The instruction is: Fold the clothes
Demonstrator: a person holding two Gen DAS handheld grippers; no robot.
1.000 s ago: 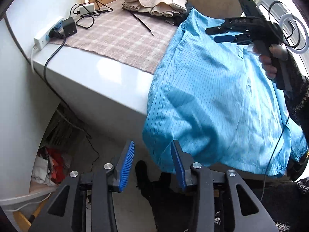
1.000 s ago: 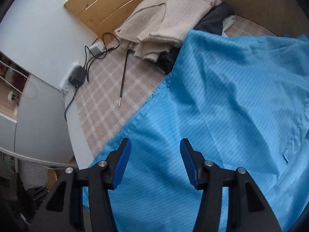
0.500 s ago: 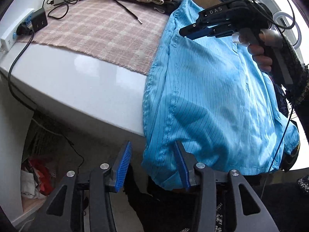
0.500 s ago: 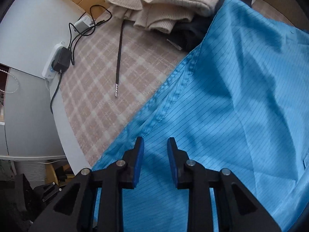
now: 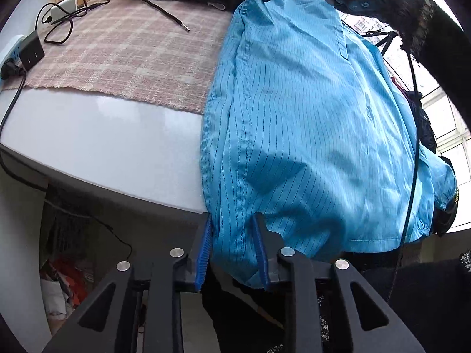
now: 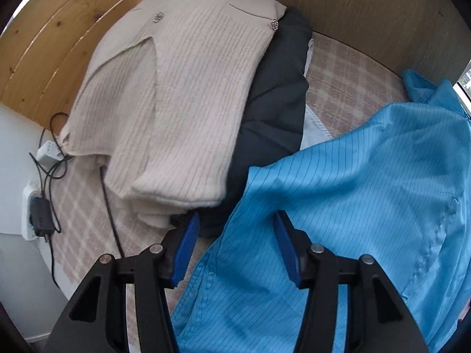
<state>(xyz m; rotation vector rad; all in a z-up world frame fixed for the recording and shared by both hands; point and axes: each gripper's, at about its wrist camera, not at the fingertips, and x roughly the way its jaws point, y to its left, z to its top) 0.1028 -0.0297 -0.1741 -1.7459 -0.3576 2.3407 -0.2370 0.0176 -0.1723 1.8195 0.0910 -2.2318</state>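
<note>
— Left claw (image 5: 234,250) first: where is it sitting?

— Down at the near edge of the white table (image 5: 103,144). Its jaws have just been closing, and now I am gripping the hanging hem corner of the blue striped garment (image 5: 309,123) between my two blue pads.

— And your right claw (image 6: 235,250)?

— Its jaws have just been opening. They are standing apart now, released, with the far edge of the blue cloth lying between them, and I cannot see either pad pressing on it.

— Where is the garment lying?

— It is spreading across the right side of the table, partly over the pink checked mat (image 5: 132,53), with its near end drooping over the table edge toward me.

— What is crowding you?

— Just beyond my right claw a folded beige knit cardigan (image 6: 182,94) is sitting on top of a dark folded garment (image 6: 276,111) — the blue fabric is touching that dark one. A thin black cord (image 5: 167,14) is lying on the mat beside the stack. Further left, a power strip (image 6: 28,209) with a black adapter (image 6: 42,217) and a white charger (image 6: 48,153) with tangled cables are lying well apart from the blue cloth. Behind the stack a wooden board (image 6: 368,8) is standing.
</note>
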